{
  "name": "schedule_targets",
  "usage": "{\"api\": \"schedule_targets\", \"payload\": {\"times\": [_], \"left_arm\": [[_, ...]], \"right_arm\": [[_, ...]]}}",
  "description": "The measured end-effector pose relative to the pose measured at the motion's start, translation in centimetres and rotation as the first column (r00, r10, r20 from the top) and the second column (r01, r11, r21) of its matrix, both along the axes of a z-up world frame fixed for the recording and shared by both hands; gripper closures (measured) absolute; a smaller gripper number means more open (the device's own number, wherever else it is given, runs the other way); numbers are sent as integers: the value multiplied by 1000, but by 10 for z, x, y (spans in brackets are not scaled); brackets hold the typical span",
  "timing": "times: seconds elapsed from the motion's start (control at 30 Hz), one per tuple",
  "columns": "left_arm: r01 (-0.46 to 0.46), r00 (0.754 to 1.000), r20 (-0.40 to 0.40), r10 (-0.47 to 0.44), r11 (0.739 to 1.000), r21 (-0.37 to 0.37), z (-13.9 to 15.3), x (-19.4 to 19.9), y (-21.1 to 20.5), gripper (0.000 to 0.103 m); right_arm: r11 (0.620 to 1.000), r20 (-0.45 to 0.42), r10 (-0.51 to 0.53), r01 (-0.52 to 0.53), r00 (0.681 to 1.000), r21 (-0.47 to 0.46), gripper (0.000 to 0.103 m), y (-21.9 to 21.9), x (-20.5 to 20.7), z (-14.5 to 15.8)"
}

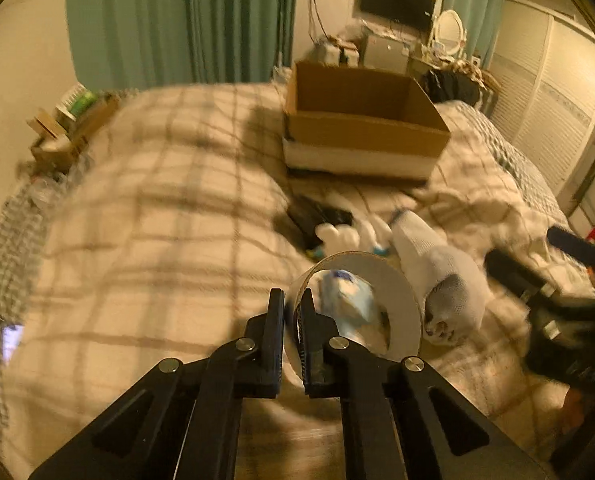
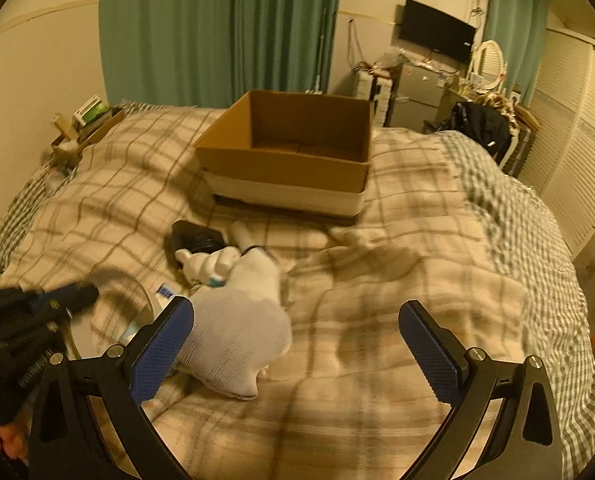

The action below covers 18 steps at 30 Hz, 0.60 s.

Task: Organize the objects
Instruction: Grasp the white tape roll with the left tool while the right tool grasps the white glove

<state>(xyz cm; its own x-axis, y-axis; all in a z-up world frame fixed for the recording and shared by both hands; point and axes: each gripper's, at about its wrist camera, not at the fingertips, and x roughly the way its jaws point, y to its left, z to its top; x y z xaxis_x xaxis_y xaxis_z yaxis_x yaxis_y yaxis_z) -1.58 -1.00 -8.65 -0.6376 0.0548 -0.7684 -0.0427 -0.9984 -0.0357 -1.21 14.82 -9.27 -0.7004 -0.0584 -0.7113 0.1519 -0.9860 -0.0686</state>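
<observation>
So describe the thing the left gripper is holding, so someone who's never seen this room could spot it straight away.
Start at the open cardboard box on the plaid bedspread, then come toward the camera past the pile of white socks. There the left gripper pinches the wall of a tape roll. It is the only rigid, hollow ring among soft things.

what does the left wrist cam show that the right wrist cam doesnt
Only the left wrist view shows the left gripper shut on the wall of a tape roll, a blue-and-white packet visible through the roll's hole, and a glowing screen at the bed's left edge.

Only the right wrist view shows the box's bare inside and the right gripper wide open, nothing between its blue pads.

Both show the cardboard box, the white sock, the black pouch, the plaid blanket, the green curtains and the TV.
</observation>
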Motion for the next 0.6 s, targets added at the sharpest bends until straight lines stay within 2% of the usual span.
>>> {"api": "schedule_targets", "payload": {"times": [0.17,0.37,0.47,0.53,0.6], "left_arm": [[-53,997,-53,51,998,-39,17,0,-18,98],[-76,996,-42,75,997,-20,16,-1,-28,98],[-65,997,-40,64,998,-10,15,0,-26,98],[-54,998,-42,54,999,-3,15,2,-23,98],[-45,998,-40,45,999,0,14,5,-20,98]], "right_arm": [[998,78,57,-57,995,0,0,-17,-8,-20],[987,207,159,-163,965,0,2,-41,-19,-55],[980,236,187,-198,954,23,17,-51,-19,-66],[974,230,217,-225,949,8,36,-53,-15,-66],[974,213,216,-225,953,15,41,-53,-11,-62]]}}
